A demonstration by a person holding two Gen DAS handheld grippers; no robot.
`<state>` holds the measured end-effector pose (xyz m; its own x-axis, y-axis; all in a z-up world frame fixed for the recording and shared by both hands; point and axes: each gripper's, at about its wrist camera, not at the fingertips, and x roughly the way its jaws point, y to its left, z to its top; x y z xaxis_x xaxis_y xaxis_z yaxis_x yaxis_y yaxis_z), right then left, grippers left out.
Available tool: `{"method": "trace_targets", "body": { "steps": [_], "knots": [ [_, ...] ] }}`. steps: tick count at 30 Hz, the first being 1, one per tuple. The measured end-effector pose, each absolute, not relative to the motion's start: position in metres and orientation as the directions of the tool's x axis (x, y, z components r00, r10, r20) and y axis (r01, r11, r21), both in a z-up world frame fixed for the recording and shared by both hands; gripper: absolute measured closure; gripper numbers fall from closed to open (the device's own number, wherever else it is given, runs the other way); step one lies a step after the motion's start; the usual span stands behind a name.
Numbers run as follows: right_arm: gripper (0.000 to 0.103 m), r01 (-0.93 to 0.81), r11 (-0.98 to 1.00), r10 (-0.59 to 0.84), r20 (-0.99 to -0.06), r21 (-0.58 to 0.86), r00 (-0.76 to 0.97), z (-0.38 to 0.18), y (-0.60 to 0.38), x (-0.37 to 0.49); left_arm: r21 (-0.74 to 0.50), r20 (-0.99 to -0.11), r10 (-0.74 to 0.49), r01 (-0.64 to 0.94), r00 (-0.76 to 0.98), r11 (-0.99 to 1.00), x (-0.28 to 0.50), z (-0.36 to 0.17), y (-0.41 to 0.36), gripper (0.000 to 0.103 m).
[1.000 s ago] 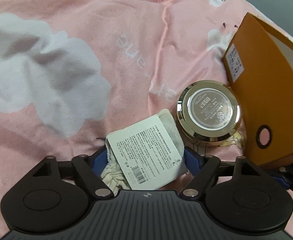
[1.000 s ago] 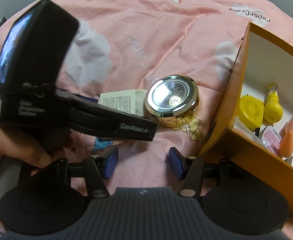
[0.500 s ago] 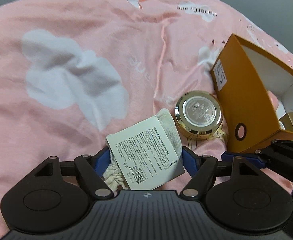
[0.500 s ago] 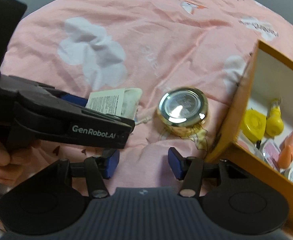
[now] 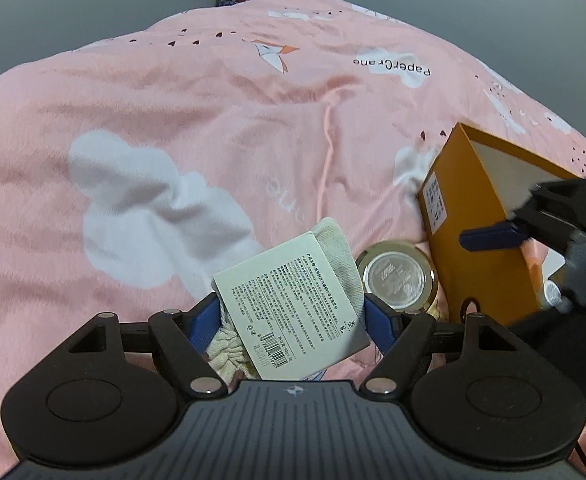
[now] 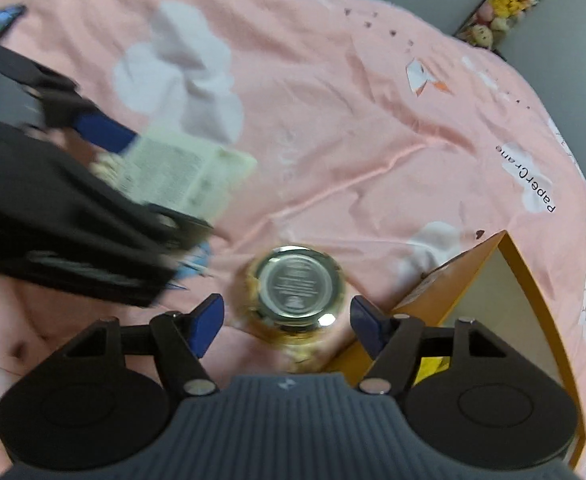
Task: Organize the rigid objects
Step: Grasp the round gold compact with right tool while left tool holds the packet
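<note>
Nearest my left gripper (image 5: 291, 322), the jaws were pressed in on a packaged sock bundle (image 5: 293, 300) — cream fabric wrapped in a printed card label with a barcode — and I held it lifted off the pink quilt (image 5: 173, 120). I judged it soft goods, so I kept it out of the way rather than boxing it with the rigid items.

My right gripper (image 6: 287, 322) sat spread wide and empty, its blue pads on either side of the round gold compact (image 6: 299, 286), which lay flat on the quilt with its mirrored face up. The pads were not touching it; that view was smeared by motion, so I could not judge how close they were. I lined up that way because the compact looked like the next rigid piece to collect.

Just beyond the compact stood the orange box (image 5: 481, 248), open, its wall just beside the compact's edge — a short carry, I reckoned. Something yellow showed inside it in the right view; the rest was hidden.

Farther off, the quilt ran on in clouds and paper-crane prints, with plush toys (image 6: 505, 4) against the wall.
</note>
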<state>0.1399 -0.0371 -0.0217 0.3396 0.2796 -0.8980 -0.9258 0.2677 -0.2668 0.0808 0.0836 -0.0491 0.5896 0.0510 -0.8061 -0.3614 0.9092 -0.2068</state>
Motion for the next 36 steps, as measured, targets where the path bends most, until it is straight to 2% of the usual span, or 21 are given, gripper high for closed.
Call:
{"method": "trace_targets", "body": {
  "steps": [3,10,14,18,20,22,36],
  "knots": [
    [0.027,-0.935,0.225,0.239,-0.915,-0.274,0.325,-0.03,-0.03,0.156,-0.218,-0.808,0.041,-0.362,0.588,0.906,0.084,-0.051,0.084,0.017],
    [0.025,-0.954,0.179,0.169,-0.947,-0.242,0.272,-0.053,-0.015,0.175,-0.231,-0.813,0.025,-0.361,0.582,0.903,0.087,-0.056,0.085,0.017],
    [0.017,-0.959,0.185,0.165,-0.955,-0.216,0.247,-0.059,-0.008,0.181,-0.229,-0.814,0.033,-0.372,0.58,0.9,0.087,-0.058,0.088,0.017],
    [0.019,-0.972,0.159,0.152,-0.969,-0.171,0.196,-0.064,-0.002,0.178,-0.232,-0.816,0.033,-0.379,0.578,0.896,0.086,-0.059,0.09,0.017],
    [0.026,-0.973,0.129,0.132,-0.969,-0.191,0.208,-0.069,0.001,0.174,-0.231,-0.816,0.033,-0.378,0.577,0.897,0.086,-0.059,0.09,0.017],
    [0.028,-0.973,0.11,0.119,-0.969,-0.204,0.217,-0.072,0.004,0.171,-0.234,-0.817,0.031,-0.379,0.576,0.895,0.086,-0.06,0.091,0.017],
    [0.029,-0.967,0.164,0.203,-0.952,-0.196,0.228,-0.04,-0.01,0.167,-0.248,-0.8,0.039,-0.389,0.599,0.887,0.082,-0.046,0.09,0.017]
  ]
}}
